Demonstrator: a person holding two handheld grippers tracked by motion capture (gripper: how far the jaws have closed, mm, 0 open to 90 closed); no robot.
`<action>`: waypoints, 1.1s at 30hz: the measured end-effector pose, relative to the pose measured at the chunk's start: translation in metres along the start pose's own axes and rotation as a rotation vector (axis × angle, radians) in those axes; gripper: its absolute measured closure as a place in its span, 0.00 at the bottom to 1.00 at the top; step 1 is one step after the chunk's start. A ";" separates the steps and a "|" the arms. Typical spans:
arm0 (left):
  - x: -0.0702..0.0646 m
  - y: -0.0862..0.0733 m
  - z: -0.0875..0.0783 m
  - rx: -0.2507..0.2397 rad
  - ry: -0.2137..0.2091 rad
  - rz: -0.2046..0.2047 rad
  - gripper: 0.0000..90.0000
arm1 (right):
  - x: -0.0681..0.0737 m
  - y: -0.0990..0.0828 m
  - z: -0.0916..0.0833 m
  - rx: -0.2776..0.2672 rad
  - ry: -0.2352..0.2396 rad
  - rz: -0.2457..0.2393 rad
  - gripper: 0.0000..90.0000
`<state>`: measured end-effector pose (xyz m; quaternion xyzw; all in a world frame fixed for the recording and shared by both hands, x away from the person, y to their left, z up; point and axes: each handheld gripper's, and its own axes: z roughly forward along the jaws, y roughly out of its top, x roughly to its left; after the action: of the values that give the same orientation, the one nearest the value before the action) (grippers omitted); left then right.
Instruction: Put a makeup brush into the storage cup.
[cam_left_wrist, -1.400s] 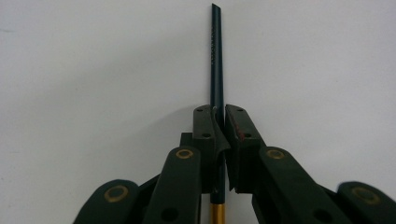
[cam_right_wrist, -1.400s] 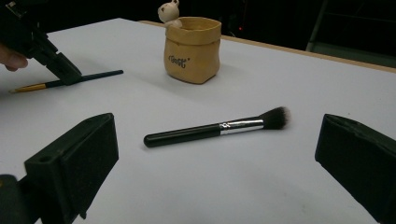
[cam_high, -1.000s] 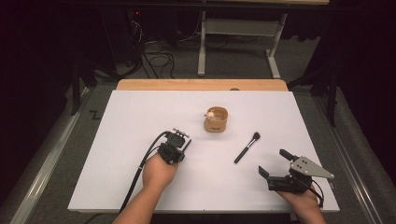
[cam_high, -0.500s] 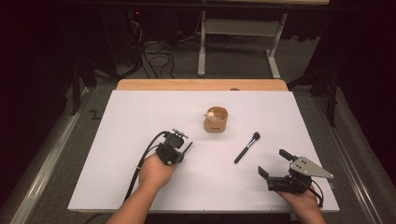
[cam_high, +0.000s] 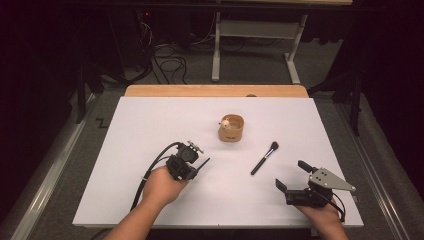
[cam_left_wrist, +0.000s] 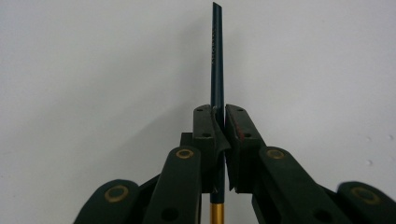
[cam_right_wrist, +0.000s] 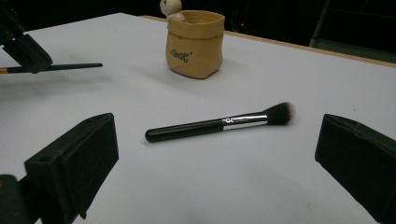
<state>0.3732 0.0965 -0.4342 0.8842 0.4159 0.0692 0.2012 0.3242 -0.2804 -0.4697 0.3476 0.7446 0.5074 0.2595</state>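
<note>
A white desk (cam_high: 150, 130) stands before a dark room with cables on the floor. From above, your left tongs (cam_high: 202, 164) are clenched on a thin dark pencil (cam_high: 201, 164); your right tongs (cam_high: 294, 176) stand released, with the makeup brush (cam_high: 264, 157) just ahead of them and a tan pouch (cam_high: 231, 128) farther off.

Along your left tongs (cam_left_wrist: 219, 126), the pencil (cam_left_wrist: 215, 60) juts straight out between the pressed pads.

Along your right tongs (cam_right_wrist: 215, 154), the brush (cam_right_wrist: 219, 123) lies crosswise between the wide jaws, not touching them, with the pouch (cam_right_wrist: 194, 44) beyond it.
</note>
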 end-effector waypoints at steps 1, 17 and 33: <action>-0.002 0.000 -0.002 0.003 -0.005 0.013 0.93 | 0.000 0.000 0.000 0.001 0.001 0.001 0.00; -0.020 0.000 -0.017 0.053 -0.069 0.182 0.93 | 0.003 -0.001 0.002 0.012 0.012 -0.003 0.01; -0.032 0.002 -0.015 0.080 -0.080 0.259 0.93 | 0.014 -0.001 0.005 0.017 0.067 -0.067 0.05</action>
<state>0.3500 0.0754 -0.4183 0.9398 0.2925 0.0424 0.1715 0.3186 -0.2665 -0.4731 0.3073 0.7684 0.5035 0.2483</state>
